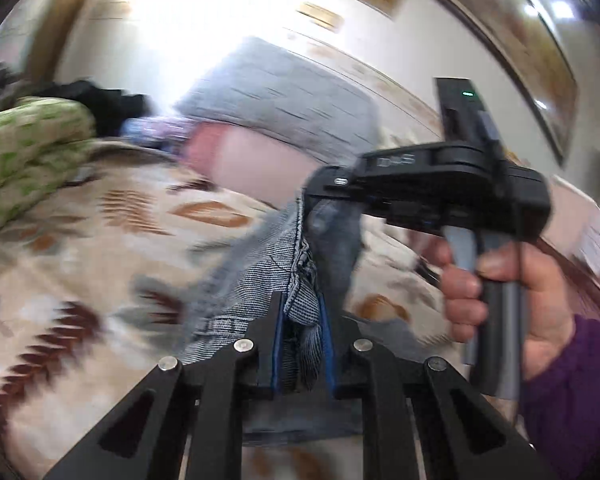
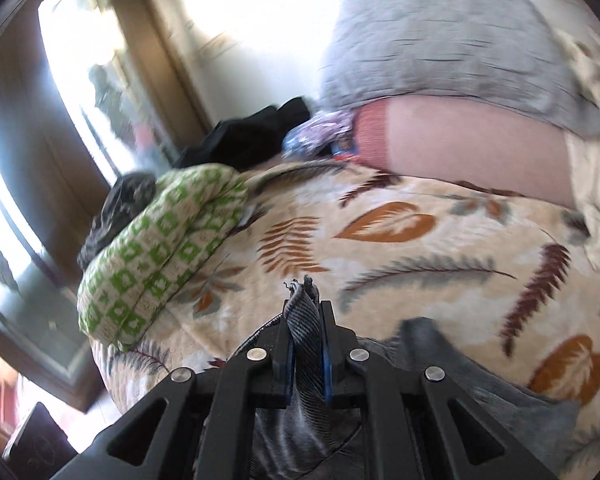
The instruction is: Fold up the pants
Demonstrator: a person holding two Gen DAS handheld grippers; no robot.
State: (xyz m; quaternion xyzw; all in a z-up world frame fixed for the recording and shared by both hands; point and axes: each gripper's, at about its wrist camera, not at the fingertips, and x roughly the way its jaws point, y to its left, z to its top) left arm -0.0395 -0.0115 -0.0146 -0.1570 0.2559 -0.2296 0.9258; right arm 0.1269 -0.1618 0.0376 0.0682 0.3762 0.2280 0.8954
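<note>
While both views are smeared with blur, the pants (image 1: 300,264) are plainly caught at two places: the left hand-held gripper (image 1: 302,312) has its blue-lined fingers (image 1: 277,328) squeezed tight on a bunched, inside-out fold of the denim, and the cloth runs up from there to the right hand-held gripper (image 1: 324,196), whose black body lies crosswise just above and beyond it, also clamped on the fabric. A hand (image 1: 496,292) in a purple sleeve (image 1: 572,392) grips that tool's handle at the right. Seen from the right wrist, the right hand-held gripper (image 2: 305,312) pinches a narrow tuft of the same pants (image 2: 302,300), which pokes out past the fingertips, while more of the denim hangs down beneath the tool over the bed (image 2: 420,248). That bed wears a cream cover printed with leaves; a green-and-white patterned bundle (image 2: 156,252) lies to the left, and a grey pillow (image 2: 440,52) rests on a pink one (image 2: 460,148) at the far end
</note>
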